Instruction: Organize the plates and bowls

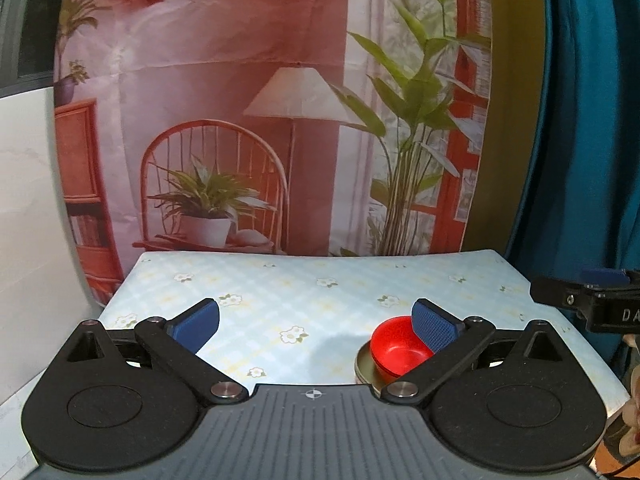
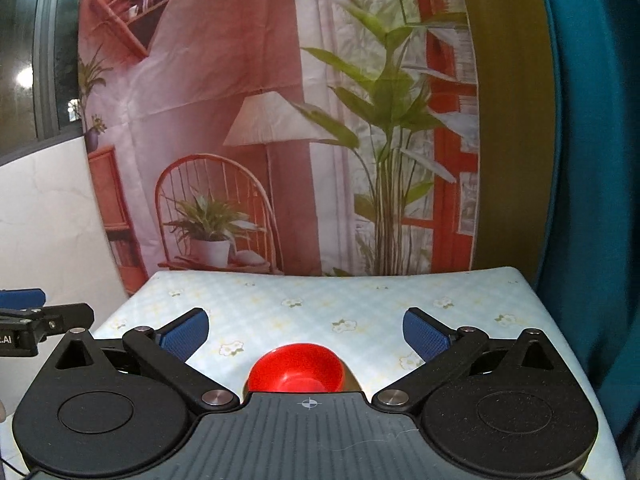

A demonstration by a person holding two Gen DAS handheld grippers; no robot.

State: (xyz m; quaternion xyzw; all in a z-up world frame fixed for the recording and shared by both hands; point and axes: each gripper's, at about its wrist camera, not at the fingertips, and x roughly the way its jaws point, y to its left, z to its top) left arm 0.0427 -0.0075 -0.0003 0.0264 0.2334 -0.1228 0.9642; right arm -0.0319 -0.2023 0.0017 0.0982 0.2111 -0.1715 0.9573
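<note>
A red bowl [image 1: 396, 350] sits in a shallow olive-green plate [image 1: 366, 366] on the table, low and right in the left wrist view, partly behind the right blue finger. In the right wrist view the red bowl [image 2: 298, 370] lies low in the middle with a sliver of the plate [image 2: 352, 382] beside it, both cut off by the gripper's body. My left gripper [image 1: 316, 326] stands wide open above the cloth, nothing between its fingers. My right gripper [image 2: 306, 334] is wide open too, raised above and behind the bowl, touching nothing.
A light blue checked tablecloth with small flowers [image 1: 320, 292] covers the table. A printed backdrop [image 1: 260, 120] of a room hangs right behind the far edge. A teal curtain [image 2: 592, 160] hangs at the right. The other gripper shows at each view's side edge [image 1: 588, 300] [image 2: 36, 320].
</note>
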